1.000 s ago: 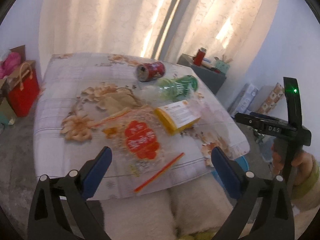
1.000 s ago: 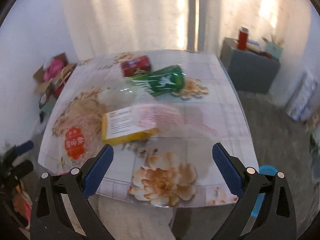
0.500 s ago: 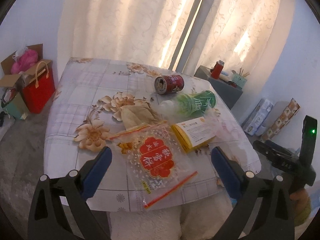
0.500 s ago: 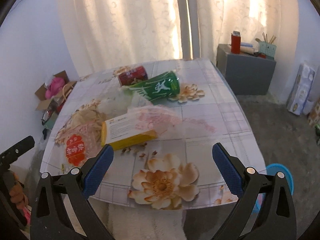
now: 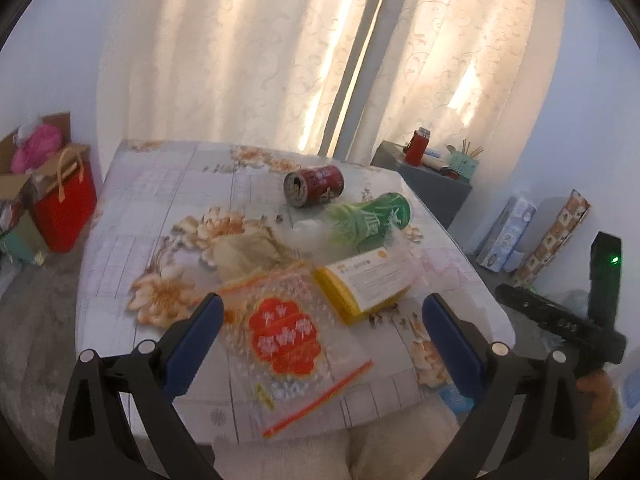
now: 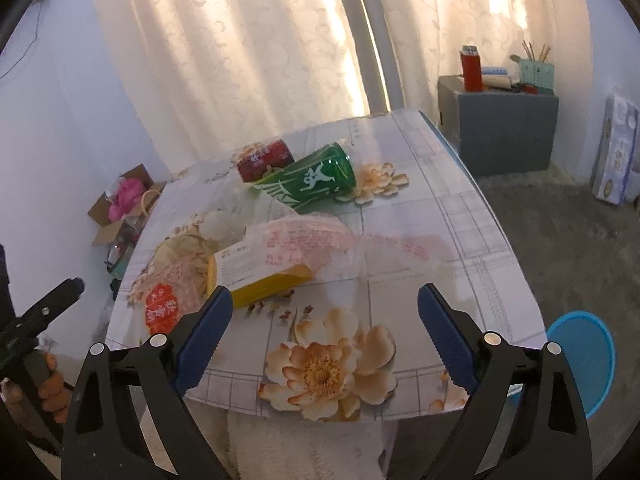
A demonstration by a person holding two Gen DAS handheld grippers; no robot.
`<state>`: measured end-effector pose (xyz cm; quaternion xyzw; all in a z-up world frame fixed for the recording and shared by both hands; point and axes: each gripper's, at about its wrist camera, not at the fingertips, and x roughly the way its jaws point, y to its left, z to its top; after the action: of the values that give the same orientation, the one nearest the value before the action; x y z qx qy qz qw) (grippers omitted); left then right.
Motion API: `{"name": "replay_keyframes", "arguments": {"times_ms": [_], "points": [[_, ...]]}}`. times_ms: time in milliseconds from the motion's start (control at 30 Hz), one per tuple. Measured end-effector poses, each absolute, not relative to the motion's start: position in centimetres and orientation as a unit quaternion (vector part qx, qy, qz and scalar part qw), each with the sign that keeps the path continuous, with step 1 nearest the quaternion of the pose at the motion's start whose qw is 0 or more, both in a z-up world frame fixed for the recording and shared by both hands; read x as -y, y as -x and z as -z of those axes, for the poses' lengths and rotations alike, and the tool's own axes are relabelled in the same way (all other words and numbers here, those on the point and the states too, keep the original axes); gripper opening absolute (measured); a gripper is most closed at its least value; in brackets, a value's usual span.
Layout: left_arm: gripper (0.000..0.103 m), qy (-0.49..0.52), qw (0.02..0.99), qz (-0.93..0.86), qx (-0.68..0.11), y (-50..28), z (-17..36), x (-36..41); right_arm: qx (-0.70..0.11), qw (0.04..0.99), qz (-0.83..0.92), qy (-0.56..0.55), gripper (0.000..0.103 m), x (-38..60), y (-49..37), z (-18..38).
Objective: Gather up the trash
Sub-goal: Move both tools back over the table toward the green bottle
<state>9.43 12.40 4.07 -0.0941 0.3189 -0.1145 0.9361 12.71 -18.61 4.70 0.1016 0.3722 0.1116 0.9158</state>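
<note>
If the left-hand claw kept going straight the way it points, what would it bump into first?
Probably the clear zip bag with the red label, lying flat on the floral table between the open left gripper fingers; depth is uncertain.

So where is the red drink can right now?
The red can lies on its side at the table's far end, just behind the green bottle in both views.

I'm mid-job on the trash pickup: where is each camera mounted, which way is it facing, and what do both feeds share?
Left wrist: on the left gripper, tilted down over the table's near edge at the clear zip bag with a red label; open jaws, and the right gripper at right.
Right wrist: on the right gripper, tilted down at the floral tablecloth; open, empty jaws, just closing slightly; a hand at left.
Shared: yellow box, green bottle, red can.
</note>
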Motion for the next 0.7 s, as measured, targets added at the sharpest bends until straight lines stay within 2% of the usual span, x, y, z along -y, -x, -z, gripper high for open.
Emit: {"name": "replay_keyframes", "arguments": {"times_ms": [400, 700], "points": [[0.097, 0.106, 0.930, 0.120, -0.332, -14.3, -2.0, -12.1, -0.376, 0.911, -0.162, -0.046, 0.088, 15.9, -17.6, -5.1], [0.097, 0.113, 0.927, 0.110, -0.340, -16.9, -1.2, -13.3, -0.400, 0.897, -0.187, -0.010, 0.089, 13.0, -20.4, -3.0]]}}
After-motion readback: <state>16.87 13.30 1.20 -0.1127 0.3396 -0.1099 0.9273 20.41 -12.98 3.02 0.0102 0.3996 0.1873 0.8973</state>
